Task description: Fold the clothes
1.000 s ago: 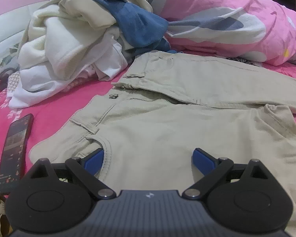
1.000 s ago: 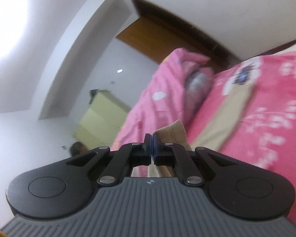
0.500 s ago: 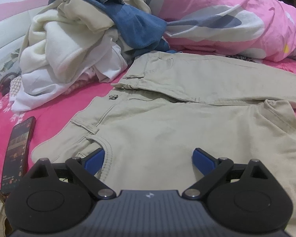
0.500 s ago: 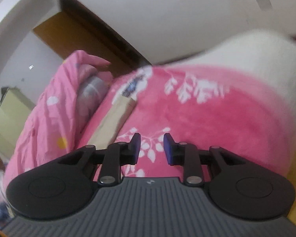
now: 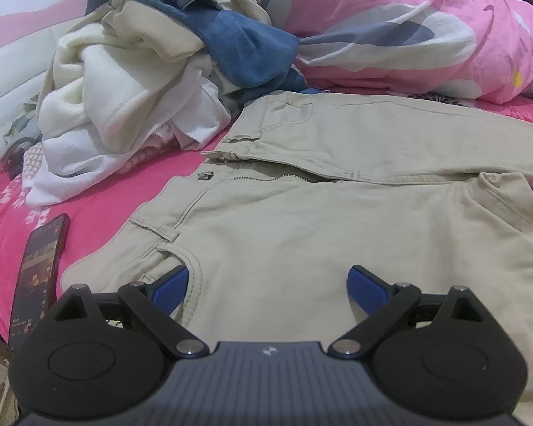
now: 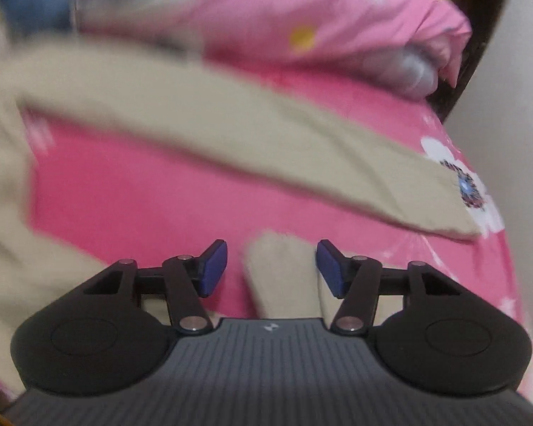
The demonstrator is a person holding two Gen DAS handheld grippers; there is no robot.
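Beige trousers (image 5: 319, 220) lie spread on the pink bed sheet (image 5: 117, 191), waistband to the left, one leg folded across the far side. My left gripper (image 5: 268, 284) hovers over the near hip and pocket, its blue pads wide apart and gripping nothing. In the blurred right wrist view one trouser leg (image 6: 248, 135) runs diagonally to a hem at the right. My right gripper (image 6: 272, 266) is over the near leg's end (image 6: 280, 269); its jaws are opening and the pads stand clear of the cloth between them.
A pile of white, cream and blue clothes (image 5: 142, 81) sits at the back left. A pink patterned duvet (image 5: 426, 25) lies along the far side. A phone (image 5: 35, 269) rests at the left bed edge. The bed's right edge (image 6: 494, 213) meets a wall.
The right gripper swung down from facing the wall and ceiling to the bed and went from shut to open. The left view hardly changed.
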